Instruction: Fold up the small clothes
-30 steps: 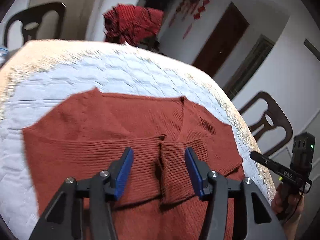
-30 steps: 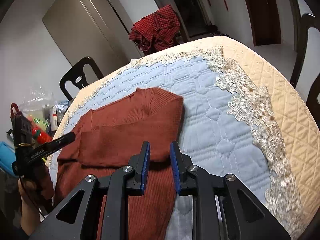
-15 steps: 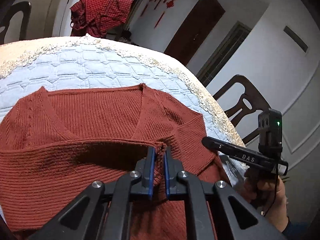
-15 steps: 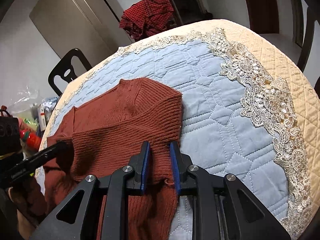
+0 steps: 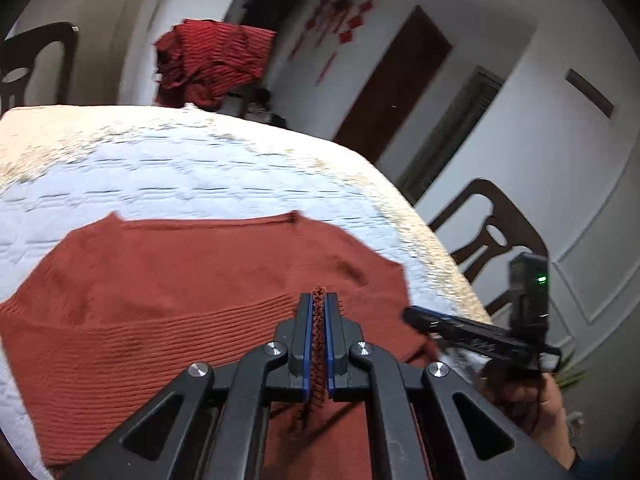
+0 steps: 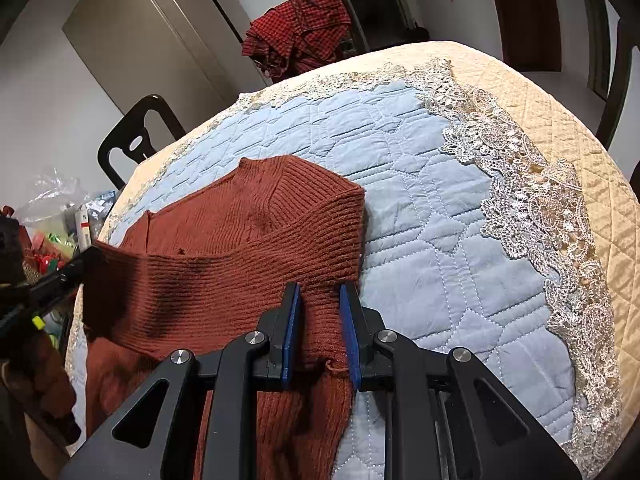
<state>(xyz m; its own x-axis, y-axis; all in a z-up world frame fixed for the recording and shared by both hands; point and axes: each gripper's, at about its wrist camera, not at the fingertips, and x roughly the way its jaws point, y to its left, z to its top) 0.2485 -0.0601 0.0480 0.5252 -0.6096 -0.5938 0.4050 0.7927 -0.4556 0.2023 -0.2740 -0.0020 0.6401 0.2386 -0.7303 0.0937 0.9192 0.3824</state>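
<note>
Both wrist cams sit close, angled down over table (image 6: 420, 208) from opposite sides, sharing the sweater (image 5: 168, 280)

The sweater (image 6: 248, 248) is rust-red ribbed knit, matt and coarse. Beneath it, the tablecloth (image 6: 420, 240) is smooth quilted blue cloth, edged beyond the sweater with open lace (image 6: 532, 208) and glossy cream quilted fabric. The right gripper (image 6: 319, 320) has matt black plastic arms, blue pads and bright metal screws. Behind the table, the chair (image 6: 136, 140) is glossy dark wood.
</note>
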